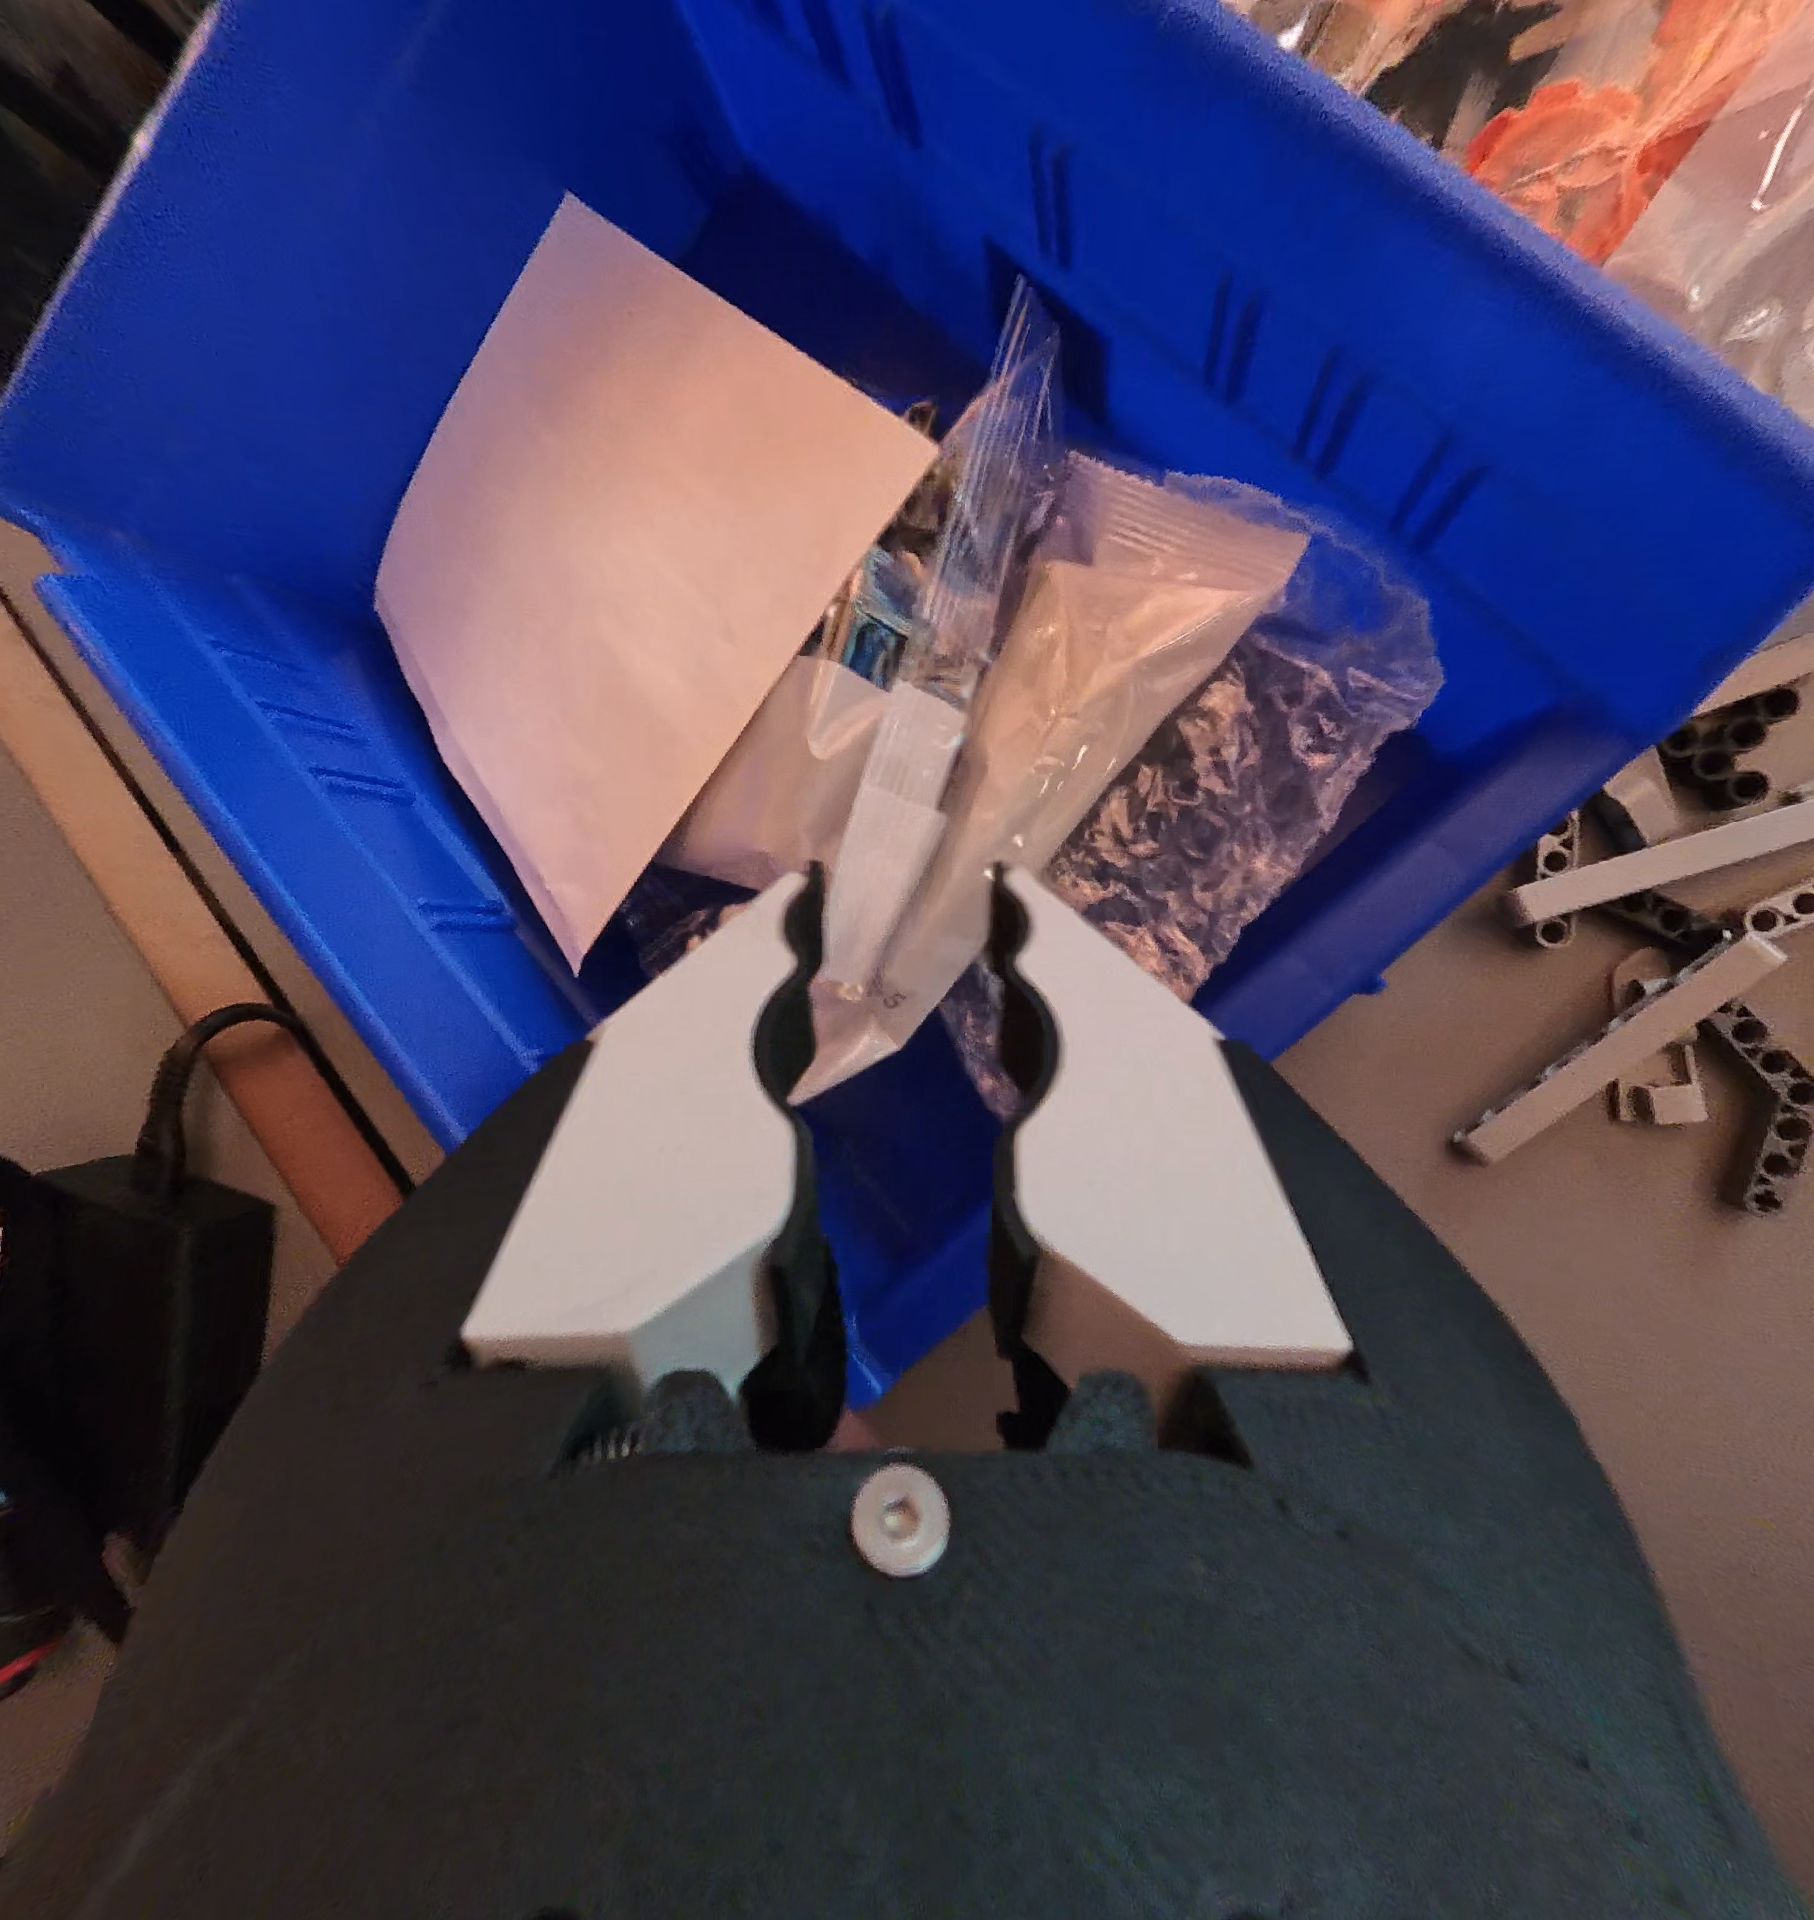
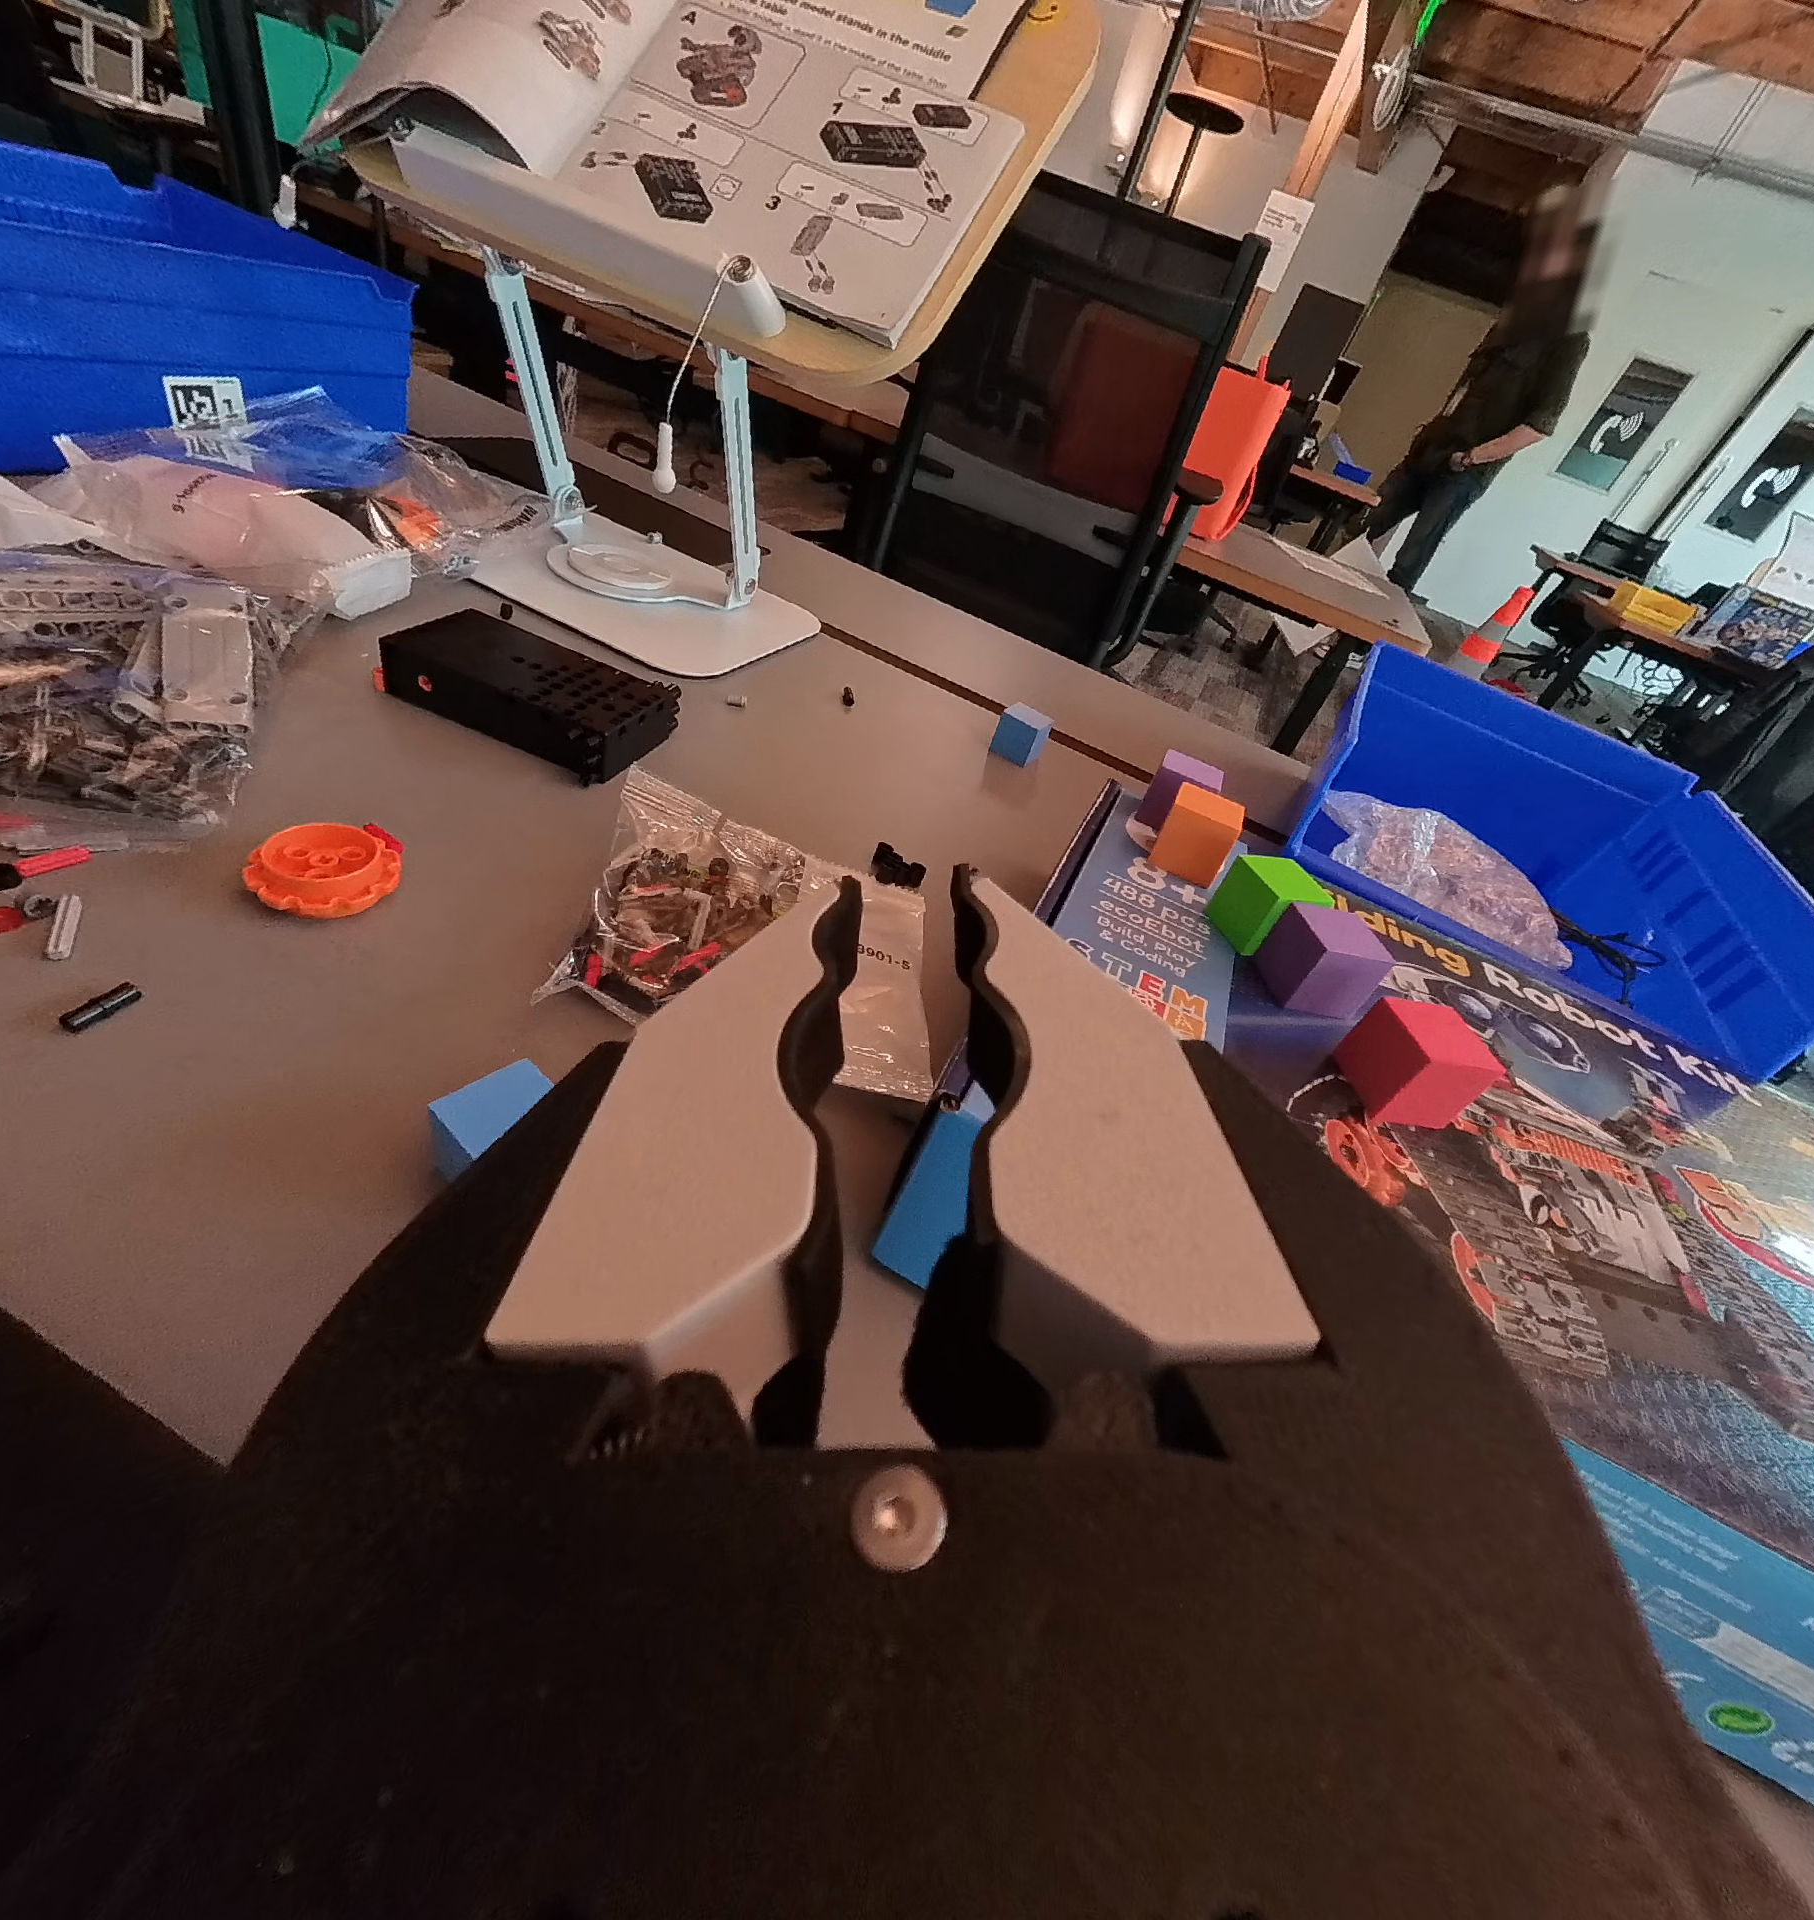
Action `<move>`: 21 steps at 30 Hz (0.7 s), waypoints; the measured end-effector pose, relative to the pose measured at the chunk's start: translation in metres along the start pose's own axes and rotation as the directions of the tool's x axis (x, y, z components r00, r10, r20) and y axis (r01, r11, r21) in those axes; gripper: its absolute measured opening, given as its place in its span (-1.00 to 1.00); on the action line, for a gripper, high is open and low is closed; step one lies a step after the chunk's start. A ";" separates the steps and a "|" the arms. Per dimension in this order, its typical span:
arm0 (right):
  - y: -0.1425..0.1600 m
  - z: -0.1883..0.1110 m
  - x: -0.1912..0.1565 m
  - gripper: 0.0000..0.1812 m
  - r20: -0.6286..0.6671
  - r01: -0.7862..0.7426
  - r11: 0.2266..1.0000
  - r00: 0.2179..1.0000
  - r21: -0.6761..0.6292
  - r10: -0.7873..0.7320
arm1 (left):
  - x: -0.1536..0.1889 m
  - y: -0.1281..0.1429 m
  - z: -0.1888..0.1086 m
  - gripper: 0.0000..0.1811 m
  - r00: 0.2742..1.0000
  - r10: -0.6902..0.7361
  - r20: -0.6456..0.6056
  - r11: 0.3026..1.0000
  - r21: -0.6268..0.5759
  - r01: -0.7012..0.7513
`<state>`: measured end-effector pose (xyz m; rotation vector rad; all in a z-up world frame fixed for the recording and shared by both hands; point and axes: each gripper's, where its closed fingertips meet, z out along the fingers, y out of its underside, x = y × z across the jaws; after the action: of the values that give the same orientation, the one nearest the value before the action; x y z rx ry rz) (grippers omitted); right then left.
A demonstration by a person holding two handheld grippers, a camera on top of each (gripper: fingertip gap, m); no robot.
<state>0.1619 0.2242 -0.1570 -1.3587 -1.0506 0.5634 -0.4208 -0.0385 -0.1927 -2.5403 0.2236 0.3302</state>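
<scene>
Overhead, the left tool (image 1: 908, 883) hangs above a blue plastic bin (image 1: 1298, 343), its pale fingers (image 1: 674, 1122) parted by a moderate gap. A clear plastic bag (image 1: 1038, 748) stands up out of the bin and its lower corner falls between the fingers, though whether they touch it cannot be told. Beside that bag in the bin lean a sheet of white paper (image 1: 612, 582) and a second bag of dark small parts (image 1: 1246, 790). Grey perforated building beams (image 1: 1703, 894) lie scattered on the bench (image 1: 1505, 1299) to the right of the bin.

Meanwhile the right tool (image 2: 905, 883) is held low over the bench, fingers a narrow way apart and gripping nothing. Just beyond its tips lies a small clear bag of mixed parts (image 2: 674, 914). A blue foam cube (image 2: 934, 1195) shows through the gap between the fingers, another blue cube (image 2: 482, 1112) sits to the left. To the right a printed kit box (image 2: 1505, 1247) carries orange (image 2: 1199, 831), green (image 2: 1267, 899), purple (image 2: 1324, 956) and red (image 2: 1417, 1060) cubes. An orange gear wheel (image 2: 321, 868) and a black perforated block (image 2: 529, 691) rest farther off, near a stand holding an open instruction booklet (image 2: 757, 135).
</scene>
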 end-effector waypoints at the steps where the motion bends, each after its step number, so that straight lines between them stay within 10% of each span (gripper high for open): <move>1: 0.000 0.000 0.000 -0.82 0.001 0.000 1.000 1.000 0.001 0.000 | -0.003 -0.003 0.001 -0.84 1.000 0.004 0.028 1.000 0.016 -0.005; 21: -0.002 -0.002 0.000 -0.82 0.008 -0.012 1.000 1.000 0.016 0.012 | -0.012 -0.082 -0.081 -1.00 0.993 -0.022 0.112 0.954 0.299 -0.012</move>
<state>0.1630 0.2232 -0.1550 -1.3505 -1.0429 0.5849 -0.3990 -0.0143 -0.0819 -2.2151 0.2064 0.4064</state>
